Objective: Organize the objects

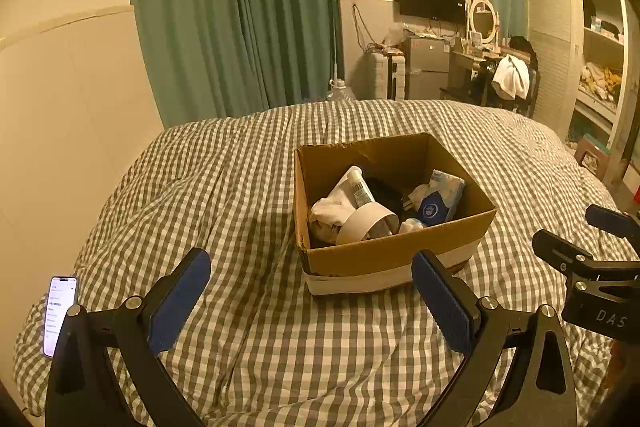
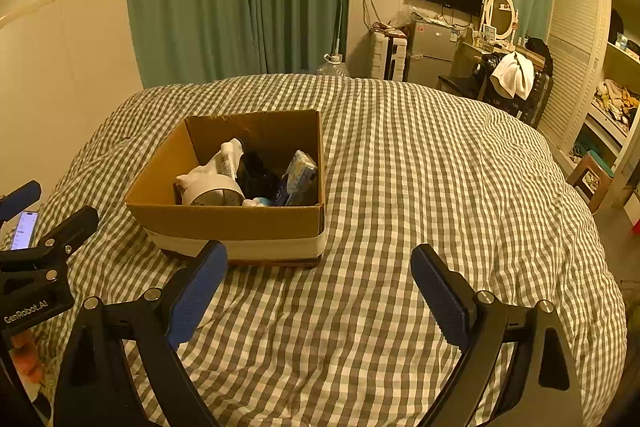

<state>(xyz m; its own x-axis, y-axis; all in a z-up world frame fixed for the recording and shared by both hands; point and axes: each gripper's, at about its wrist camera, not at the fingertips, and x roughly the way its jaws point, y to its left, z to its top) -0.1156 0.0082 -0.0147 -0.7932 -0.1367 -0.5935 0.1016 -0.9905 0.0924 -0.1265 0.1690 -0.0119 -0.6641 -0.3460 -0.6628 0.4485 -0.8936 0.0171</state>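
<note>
An open cardboard box (image 1: 396,253) (image 2: 224,223) sits on a checked bedspread (image 1: 240,187) (image 2: 420,167). Inside lie a white tube (image 1: 360,187) (image 2: 227,157), a white cloth (image 1: 332,209), a roll of white tape (image 1: 366,223) (image 2: 214,189), a blue tissue pack (image 1: 440,197) (image 2: 300,177) and something black. My left gripper (image 1: 312,283) stands open just short of the box, with nothing between its fingers. My right gripper (image 2: 320,275) is open too, off the box's near right corner, and empty. Each gripper shows at the edge of the other's view.
A lit phone (image 1: 60,313) (image 2: 25,229) lies on the bedspread at the left edge. A wall and green curtains (image 1: 240,11) stand behind the bed. A fridge (image 1: 426,67), a desk with a mirror, a chair and shelves stand to the far right.
</note>
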